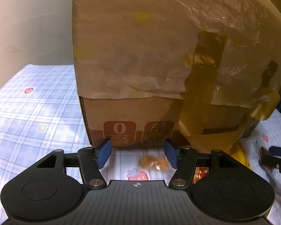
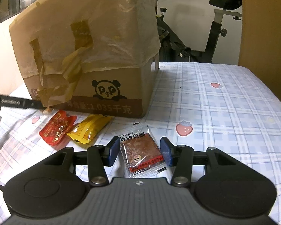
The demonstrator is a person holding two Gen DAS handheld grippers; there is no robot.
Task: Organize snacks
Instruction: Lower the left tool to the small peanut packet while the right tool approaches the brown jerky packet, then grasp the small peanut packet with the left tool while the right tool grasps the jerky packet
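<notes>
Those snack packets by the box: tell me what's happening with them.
A person holding two grippers is sorting snacks on a checked tablecloth. The right gripper has its jaws either side of a clear jerky packet, not yet squeezing it. A red packet and a yellow packet lie beside the cardboard box. The left gripper is open and empty.

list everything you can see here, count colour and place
box: one, brown cardboard, plastic liner over its top, on the cloth
cloth: one, blue plaid with strawberries, under everything
red packet: one, red, in front of the box
yellow packet: one, yellow, beside the red packet
jerky packet: one, clear with brown meat, between the right pads
exercise bike: one, black, behind the cloth
left hand-held gripper: one, black with blue pads, open, facing the box
right hand-held gripper: one, black with blue pads, open around the jerky packet
</notes>
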